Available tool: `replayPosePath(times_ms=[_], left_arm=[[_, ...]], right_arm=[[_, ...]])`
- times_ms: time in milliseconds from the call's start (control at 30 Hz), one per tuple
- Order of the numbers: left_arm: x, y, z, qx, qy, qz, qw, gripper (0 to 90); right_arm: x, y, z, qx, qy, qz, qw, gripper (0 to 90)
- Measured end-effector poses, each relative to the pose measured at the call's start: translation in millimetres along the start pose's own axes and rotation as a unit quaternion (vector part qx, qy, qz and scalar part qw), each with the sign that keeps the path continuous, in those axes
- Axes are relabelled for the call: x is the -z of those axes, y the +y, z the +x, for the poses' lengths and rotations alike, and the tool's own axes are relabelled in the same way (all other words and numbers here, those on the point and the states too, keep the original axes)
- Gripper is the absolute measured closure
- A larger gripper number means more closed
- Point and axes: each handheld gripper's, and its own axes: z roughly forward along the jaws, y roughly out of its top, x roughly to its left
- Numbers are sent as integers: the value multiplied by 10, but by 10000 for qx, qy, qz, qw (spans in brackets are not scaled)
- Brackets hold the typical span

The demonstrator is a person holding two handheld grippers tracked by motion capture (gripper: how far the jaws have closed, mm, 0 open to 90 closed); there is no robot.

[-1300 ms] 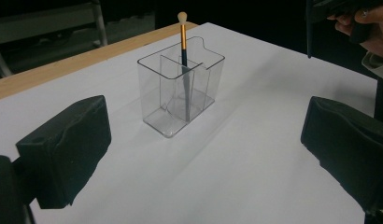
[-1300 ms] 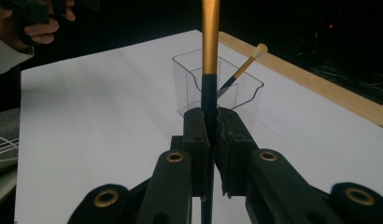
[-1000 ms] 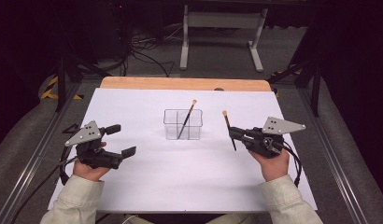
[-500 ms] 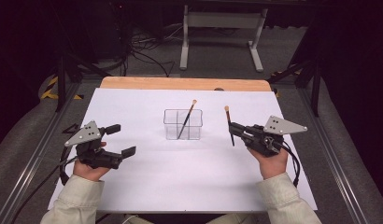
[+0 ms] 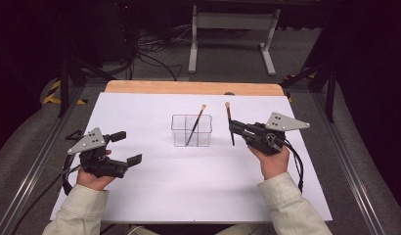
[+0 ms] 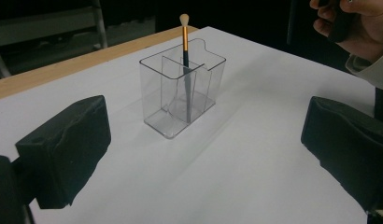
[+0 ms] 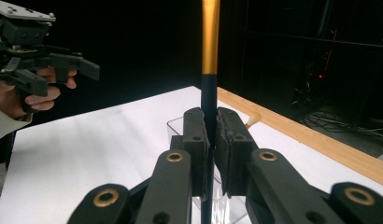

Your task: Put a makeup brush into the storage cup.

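Beside the clear divided organizer (image 5: 191,131), just right of it: right tool (image 5: 231,125) clamped on a makeup brush (image 5: 229,120), held upright, tip up. Drifted leftward toward the organizer since a second ago, now nearly alongside. Second brush (image 5: 195,125) leaning inside already. Left tool (image 5: 124,148) parked wide open over the white surface (image 5: 189,186), gripping nothing. Looks like a drop-in coming next.

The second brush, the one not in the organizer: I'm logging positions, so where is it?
In the high view the brush stands upright, clamped in the right gripper, just right of the clear organizer on the white table.
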Motion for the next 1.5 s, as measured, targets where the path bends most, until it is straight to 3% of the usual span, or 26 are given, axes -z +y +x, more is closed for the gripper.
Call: replayPosePath(times_ms=[267, 1500], left_arm=[[16, -10, 2, 15, 15, 5, 10000, 23], [-45, -1, 34, 47, -54, -88, 9999, 18]], right_arm=[[-206, 84, -12, -58, 69, -65, 9999, 828], [-804, 256, -73, -268, 120, -286, 9992, 828]])
